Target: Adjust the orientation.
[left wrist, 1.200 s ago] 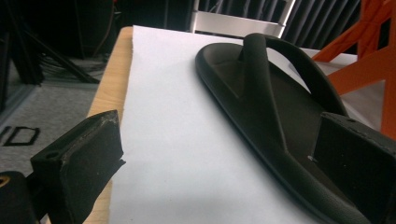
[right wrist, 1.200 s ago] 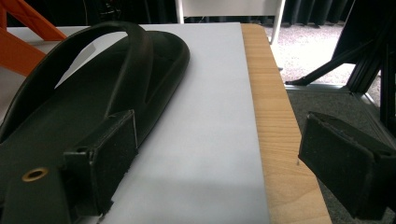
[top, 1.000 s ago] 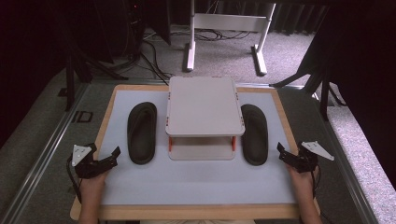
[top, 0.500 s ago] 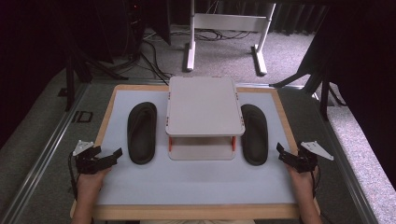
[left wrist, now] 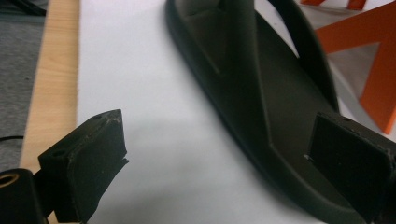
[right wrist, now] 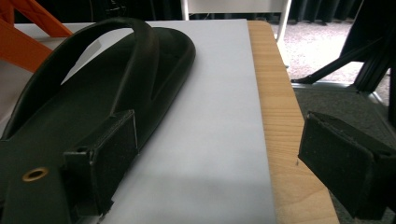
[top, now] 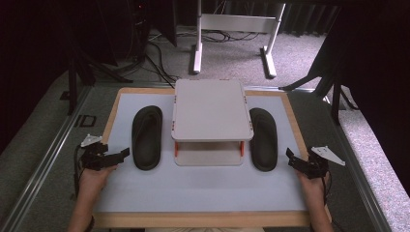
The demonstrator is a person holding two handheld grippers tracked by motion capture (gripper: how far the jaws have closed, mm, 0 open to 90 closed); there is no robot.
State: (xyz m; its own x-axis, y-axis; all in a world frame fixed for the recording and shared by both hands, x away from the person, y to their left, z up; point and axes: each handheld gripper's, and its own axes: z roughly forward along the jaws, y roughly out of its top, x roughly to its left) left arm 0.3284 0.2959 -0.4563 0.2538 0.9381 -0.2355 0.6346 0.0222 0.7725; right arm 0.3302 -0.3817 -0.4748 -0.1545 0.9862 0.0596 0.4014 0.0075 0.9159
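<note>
A table (top: 123,99) with a pale wooden rim is covered by a light blue-grey mat (top: 203,186). On the mat, a white two-tier stand (top: 212,116) on orange legs is flanked by a left sandal (top: 146,137) and a right sandal (top: 264,138), both apparently dark rubber.

- My left gripper (top: 107,156): black body, two black jaws with square, worn-edged pads (left wrist: 95,154), a brass-ringed screw hole at the base, a pale three-cornered plate on top, a black cable trailing.
- My right gripper (top: 303,163): same black build, brass eyelet, pale plate, dark cable.
- Forearms bare, no sleeves.
</note>
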